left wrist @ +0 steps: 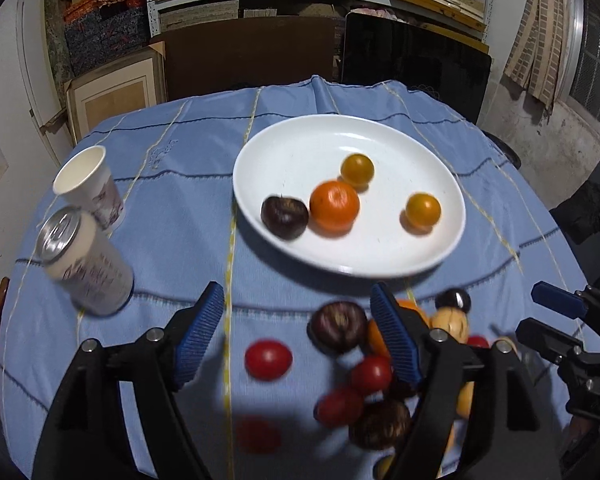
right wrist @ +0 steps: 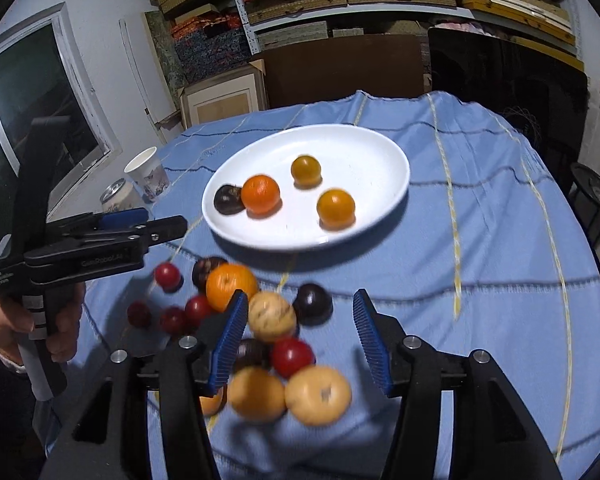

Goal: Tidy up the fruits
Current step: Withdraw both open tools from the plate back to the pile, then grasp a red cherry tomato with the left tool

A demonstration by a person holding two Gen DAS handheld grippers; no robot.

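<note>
A white plate (left wrist: 284, 148) (right wrist: 364, 148) on the blue tablecloth holds a dark fruit (left wrist: 284, 217), an orange (left wrist: 334, 205) and two yellow tomatoes (left wrist: 357, 169) (left wrist: 423, 209). In front of the plate lies a loose heap of several fruits: red tomatoes (left wrist: 268, 359), a dark fruit (left wrist: 337, 326), an orange (right wrist: 230, 286) and tan fruits (right wrist: 318, 395). My left gripper (left wrist: 297, 292) hovers open over the heap's left side, pressing on nothing. My right gripper (right wrist: 300, 296) is open above the heap's right side, with no fruit gripped. Each gripper also shows at the edge of the other's view.
A paper cup (left wrist: 88, 184) and a drink can (left wrist: 86, 260) stand near the table's left edge. Behind the round table are a dark board, a cardboard box and shelves of stacked cases. A hand (right wrist: 60, 332) grips the left tool's handle.
</note>
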